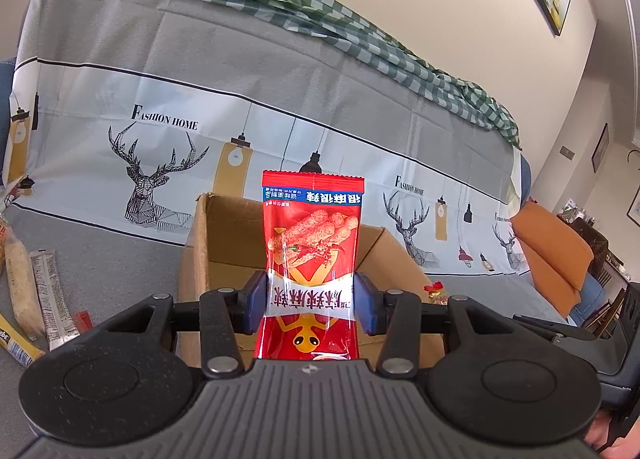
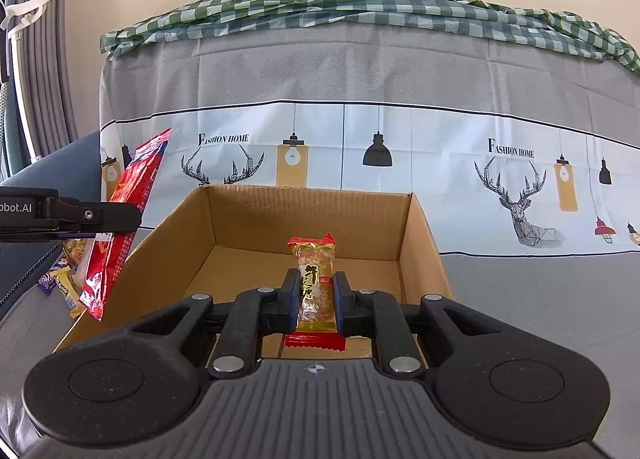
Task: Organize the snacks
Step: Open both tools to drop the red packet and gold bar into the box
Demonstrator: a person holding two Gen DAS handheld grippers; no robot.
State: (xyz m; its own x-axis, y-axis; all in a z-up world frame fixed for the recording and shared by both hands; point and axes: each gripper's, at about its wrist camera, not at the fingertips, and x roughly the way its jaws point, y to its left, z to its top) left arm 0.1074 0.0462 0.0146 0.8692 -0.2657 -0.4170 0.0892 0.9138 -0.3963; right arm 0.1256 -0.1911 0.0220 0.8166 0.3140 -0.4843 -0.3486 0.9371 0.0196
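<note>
Both tools are clamped: left tool [image 1: 311, 301] on a red spicy-snack packet [image 1: 312, 259], right tool [image 2: 318, 301] on a gold-wrapped candy bar [image 2: 314, 283]. Mid-delivery; next, I judge, lower each into the brown cardboard box [image 2: 420, 243] and part the pads.

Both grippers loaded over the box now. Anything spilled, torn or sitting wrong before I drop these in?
Nothing stands out. The red packet in the left gripper and the small bar in the right gripper look intact; the cardboard box is upright.
</note>
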